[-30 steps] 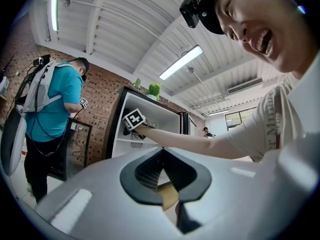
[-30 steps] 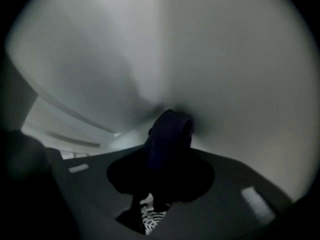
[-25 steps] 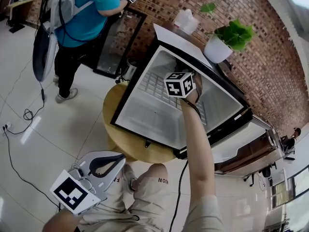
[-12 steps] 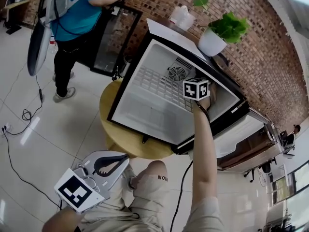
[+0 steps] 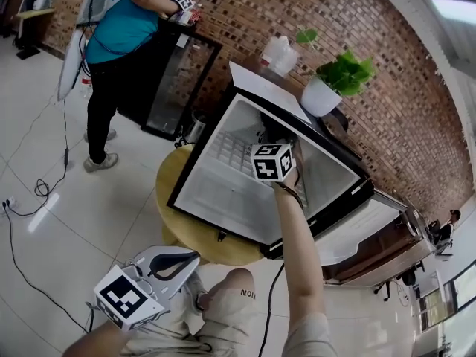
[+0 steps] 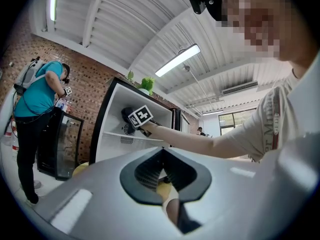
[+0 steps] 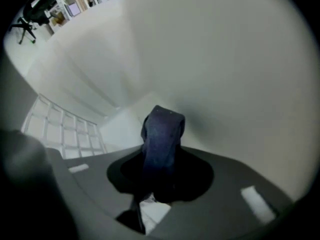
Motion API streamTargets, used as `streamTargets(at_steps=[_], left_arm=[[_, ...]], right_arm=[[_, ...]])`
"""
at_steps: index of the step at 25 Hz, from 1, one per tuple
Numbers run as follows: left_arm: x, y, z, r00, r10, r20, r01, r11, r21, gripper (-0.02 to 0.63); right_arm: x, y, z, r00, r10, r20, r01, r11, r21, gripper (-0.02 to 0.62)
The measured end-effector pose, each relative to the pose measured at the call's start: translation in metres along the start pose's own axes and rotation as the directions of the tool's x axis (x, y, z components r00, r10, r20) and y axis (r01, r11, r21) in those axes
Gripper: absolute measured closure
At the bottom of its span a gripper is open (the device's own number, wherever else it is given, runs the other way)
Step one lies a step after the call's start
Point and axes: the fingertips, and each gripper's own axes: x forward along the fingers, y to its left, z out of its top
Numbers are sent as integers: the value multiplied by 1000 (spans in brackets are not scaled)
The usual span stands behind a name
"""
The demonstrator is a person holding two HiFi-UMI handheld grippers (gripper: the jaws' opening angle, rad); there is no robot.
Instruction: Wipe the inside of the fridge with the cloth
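The cloth is dark blue and is clamped in the right gripper. Its long axis follows the line the gripper points along. Its free end juts forward past the jaw tips toward the white inner wall of the fridge. I cannot confirm whether the cloth end touches that wall. The jaws are closed on the near part of the cloth, with the fabric bunched between them.

In the right gripper view, a white wire rack lies to the left of the gripper inside the fridge. In the head view I see the right gripper reaching into the open cavity, with its marker cube facing the camera.

The fridge stands on a round wooden surface.

The left gripper is held low, well apart from the fridge and behind the right gripper. Its jaws are together with nothing between them.

Beyond the right gripper, a potted plant stands on the fridge top. A person in a teal shirt stands at a glass-door cabinet.
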Motion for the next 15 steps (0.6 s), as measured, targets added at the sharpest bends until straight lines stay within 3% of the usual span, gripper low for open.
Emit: streamTargets(at_steps=[4,7,10,15], left_arm=[[-3,5,-4,1000,12,5,-12,999,-31,604],[-11,6,-3,1000,14,7,-14,999,-32,604],[-13,5,-3,1000,10,9,-9,999,-33,604],[-8,9,-3,1000,1,0,-1,1000,-24,604]], right_arm=[[27,55,39,986,167,21,-167,986,-6,489],[44,88,55,971,237,17,-237,971,-23,491],[48,82,55,974,225,-4,-225,974,-2,491],[36,32,2,983,151,-99,-148,988,37,490]])
